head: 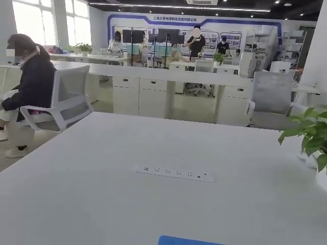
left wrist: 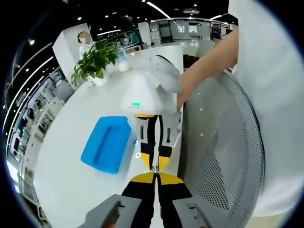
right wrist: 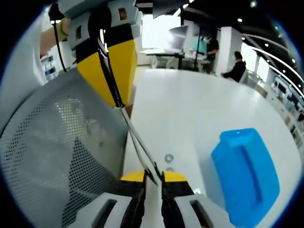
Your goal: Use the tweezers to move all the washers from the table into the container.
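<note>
An open-plan office is shown. Beyond the long white table [head: 102,194], rows of white desks [head: 153,71] with drawer units [head: 125,94], mesh swivel chairs [head: 69,97] and monitors [head: 134,35] are seen. Left of the table a person [head: 30,76] is seated; far behind the table a blue-framed wall board [head: 194,23] is hung.

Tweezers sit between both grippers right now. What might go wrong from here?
1. The tweezers, held by the left gripper, reach between the jaws of the right gripper, at the table edge beside the mesh chair; a slip could drop them off the table.
2. The washers lie near that edge, just ahead of the right gripper; a careless sweep could knock them off.
</note>
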{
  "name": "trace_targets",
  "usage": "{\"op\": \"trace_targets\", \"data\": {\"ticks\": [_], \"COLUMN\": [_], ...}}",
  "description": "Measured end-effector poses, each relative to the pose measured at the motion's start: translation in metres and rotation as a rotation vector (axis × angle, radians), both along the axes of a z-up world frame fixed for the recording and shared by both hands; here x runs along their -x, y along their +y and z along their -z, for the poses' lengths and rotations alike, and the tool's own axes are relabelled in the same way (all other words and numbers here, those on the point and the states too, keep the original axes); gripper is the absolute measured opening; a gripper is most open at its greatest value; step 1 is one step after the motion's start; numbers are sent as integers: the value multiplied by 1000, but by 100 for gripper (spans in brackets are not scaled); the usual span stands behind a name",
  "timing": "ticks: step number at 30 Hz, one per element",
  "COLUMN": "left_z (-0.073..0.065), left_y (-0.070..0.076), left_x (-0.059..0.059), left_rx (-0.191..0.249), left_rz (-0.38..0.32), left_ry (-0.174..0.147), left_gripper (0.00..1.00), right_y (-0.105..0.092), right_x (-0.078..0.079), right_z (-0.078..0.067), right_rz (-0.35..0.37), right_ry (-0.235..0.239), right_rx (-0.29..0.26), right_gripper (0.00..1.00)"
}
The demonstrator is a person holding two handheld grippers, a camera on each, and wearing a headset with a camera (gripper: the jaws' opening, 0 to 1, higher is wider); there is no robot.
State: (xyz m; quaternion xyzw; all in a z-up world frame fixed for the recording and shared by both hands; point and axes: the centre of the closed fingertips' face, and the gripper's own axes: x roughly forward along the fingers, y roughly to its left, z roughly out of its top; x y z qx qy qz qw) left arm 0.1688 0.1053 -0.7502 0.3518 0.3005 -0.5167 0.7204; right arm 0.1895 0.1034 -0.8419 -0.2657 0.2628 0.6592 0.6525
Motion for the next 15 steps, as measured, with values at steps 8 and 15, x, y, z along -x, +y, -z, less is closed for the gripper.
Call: {"op": "trace_targets", "data": {"ticks": [8, 15], "left_z": [-4, -4], "left_y": [6, 6], "left_x": [-11, -17], "left_rx": [-70, -110], "left_rz": [37, 104], "left_ry": [-2, 29], "left_gripper": [0, 0], "right_y": [11, 13], "right_x": [-8, -6], "right_z": [-3, 1], "right_rz": [27, 28], "right_ry": [22, 40], "right_rx": [-37, -38], "right_gripper": [9, 8]}}
